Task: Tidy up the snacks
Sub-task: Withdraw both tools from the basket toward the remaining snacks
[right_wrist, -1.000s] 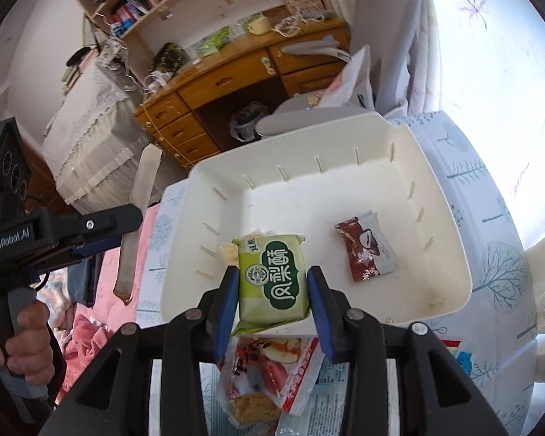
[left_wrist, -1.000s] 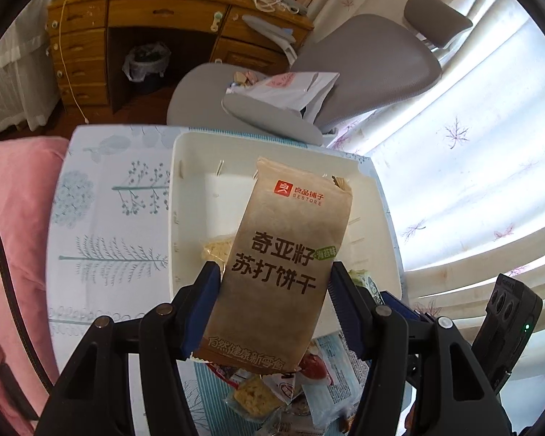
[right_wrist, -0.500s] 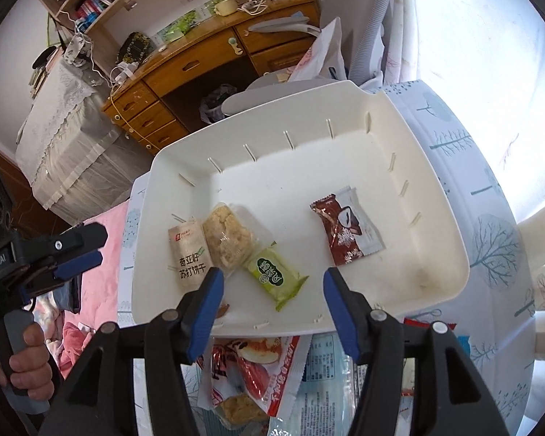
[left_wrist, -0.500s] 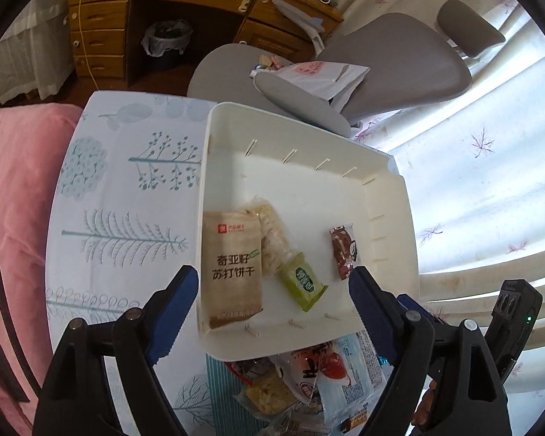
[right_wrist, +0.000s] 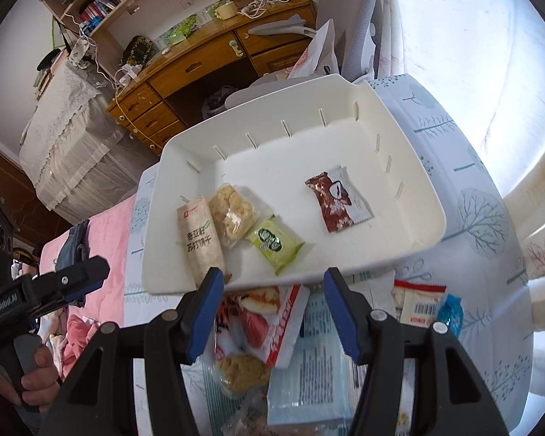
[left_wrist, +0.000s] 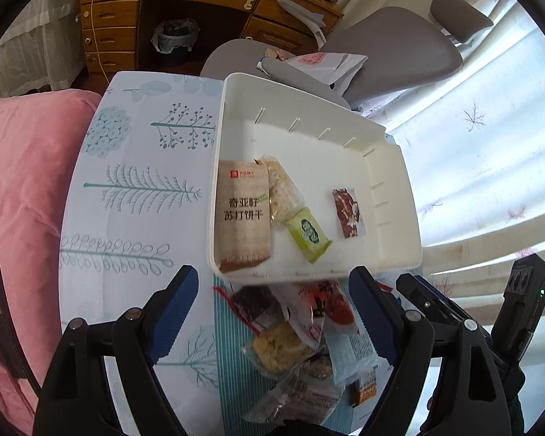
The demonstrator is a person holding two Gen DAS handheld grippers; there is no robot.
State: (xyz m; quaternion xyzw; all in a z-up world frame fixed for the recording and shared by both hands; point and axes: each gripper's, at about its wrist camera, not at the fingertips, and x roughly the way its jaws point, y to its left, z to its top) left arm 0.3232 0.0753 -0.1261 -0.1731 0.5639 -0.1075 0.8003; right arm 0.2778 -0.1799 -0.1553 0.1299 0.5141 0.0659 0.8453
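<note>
White tray [left_wrist: 399,196] on the patterned surface [left_wrist: 134,218], holding four snacks: brown cracker packet [left_wrist: 243,214] along its left wall; clear-wrapped rice cake [left_wrist: 281,190] overlapping that packet's right edge; green pastry packet [left_wrist: 309,234] just beside the rice cake; dark red wrapper [left_wrist: 348,212] apart, toward the right wall. Left gripper [left_wrist: 272,312]: jaws released and empty, their figures showing they have just been opening; the cracker packet lies beyond the tips, inside the tray. Right gripper [right_wrist: 272,312]: jaws likewise released, empty, just opened; the green packet [right_wrist: 275,243] lies ahead of them. Loose snack pile [left_wrist: 301,341] on the surface between the left jaws, near the tray's near wall.
</note>
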